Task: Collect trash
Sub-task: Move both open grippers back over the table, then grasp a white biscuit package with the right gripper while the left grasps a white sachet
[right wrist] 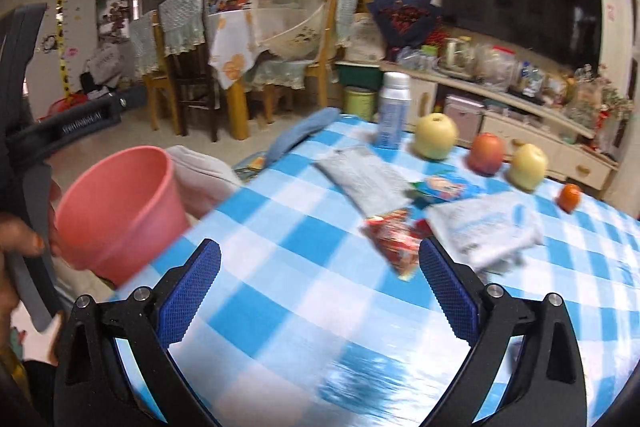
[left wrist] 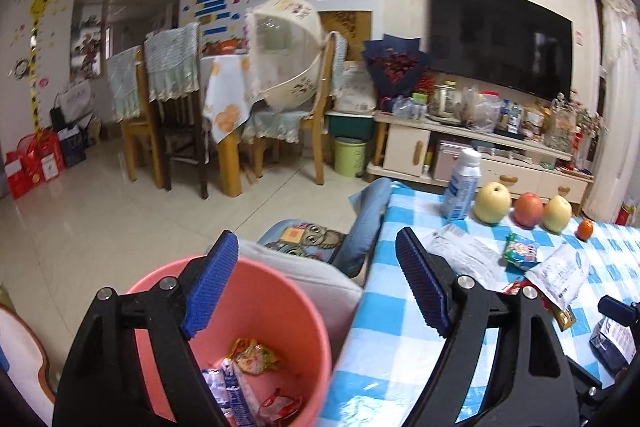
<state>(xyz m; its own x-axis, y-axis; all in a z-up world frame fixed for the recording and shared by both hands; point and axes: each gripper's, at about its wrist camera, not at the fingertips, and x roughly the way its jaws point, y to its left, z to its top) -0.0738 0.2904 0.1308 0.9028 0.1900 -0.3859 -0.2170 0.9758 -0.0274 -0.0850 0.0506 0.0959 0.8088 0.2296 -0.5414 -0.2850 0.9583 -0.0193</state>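
A pink bin point(left wrist: 304, 327) stands beside the table's left edge and holds several wrappers point(left wrist: 252, 355); it also shows in the right wrist view point(right wrist: 120, 211). My left gripper point(left wrist: 316, 283) is open and empty, over the bin's rim and the table edge. On the blue checked table point(right wrist: 304, 299) lie a grey packet point(right wrist: 360, 175), a red wrapper point(right wrist: 394, 237), a green-blue wrapper point(right wrist: 444, 187) and a white packet point(right wrist: 488, 223). My right gripper point(right wrist: 320, 295) is open and empty above the cloth, short of the red wrapper.
A white bottle point(right wrist: 394, 107), two yellow apples point(right wrist: 435, 135), a red apple point(right wrist: 486, 153) and a small orange point(right wrist: 569, 197) stand along the table's far side. A cushioned seat point(left wrist: 304, 239) sits left of the table. Dining chairs and a TV cabinet stand beyond.
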